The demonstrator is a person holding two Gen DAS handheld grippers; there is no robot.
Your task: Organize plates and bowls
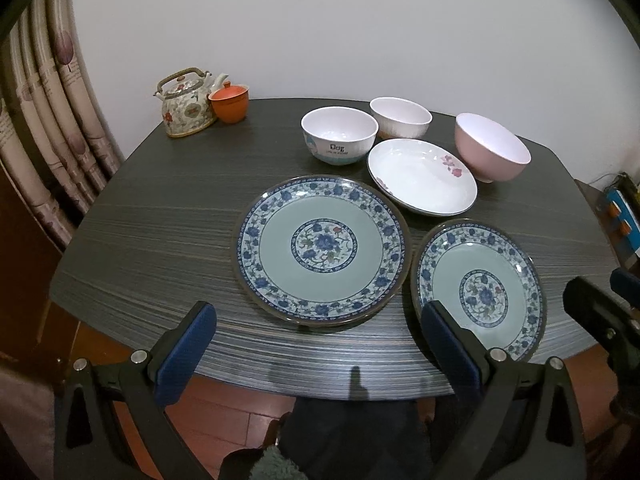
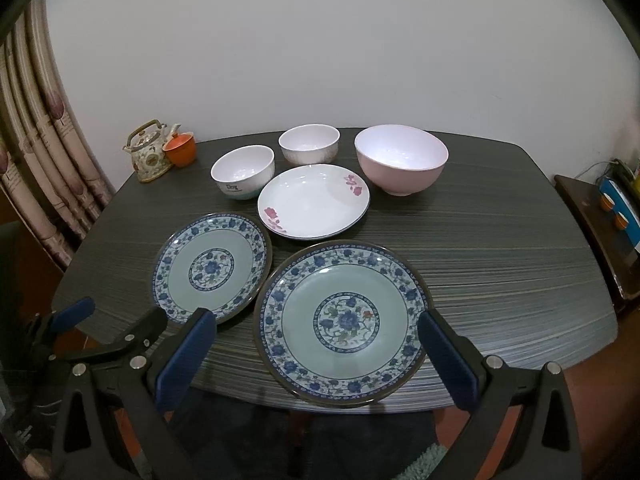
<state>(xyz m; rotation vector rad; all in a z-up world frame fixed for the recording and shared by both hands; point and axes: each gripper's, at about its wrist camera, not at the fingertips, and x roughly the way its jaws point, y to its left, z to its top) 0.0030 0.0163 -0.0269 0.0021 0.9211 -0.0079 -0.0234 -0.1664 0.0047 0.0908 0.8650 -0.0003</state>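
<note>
Two blue-patterned plates lie side by side near the table's front edge: the left one [image 1: 320,248] [image 2: 212,266] and the right one [image 1: 480,288] [image 2: 344,324]. Behind them sits a white plate with pink flowers [image 1: 424,178] [image 2: 314,200]. Further back stand a white printed bowl [image 1: 339,136] [image 2: 243,176], a plain white bowl [image 1: 400,118] [image 2: 309,148] and a pink bowl [image 1: 490,148] [image 2: 401,158]. My left gripper [image 1: 320,344] hangs open before the left plate. My right gripper [image 2: 316,352] is open, its fingers straddling the right plate's near half.
A floral teapot [image 1: 186,102] [image 2: 150,152] and an orange lidded cup [image 1: 230,102] [image 2: 180,148] stand at the back left corner of the dark wood-grain table [image 1: 160,220] [image 2: 500,280]. A curtain [image 1: 52,120] hangs on the left. A low shelf [image 2: 616,208] stands on the right.
</note>
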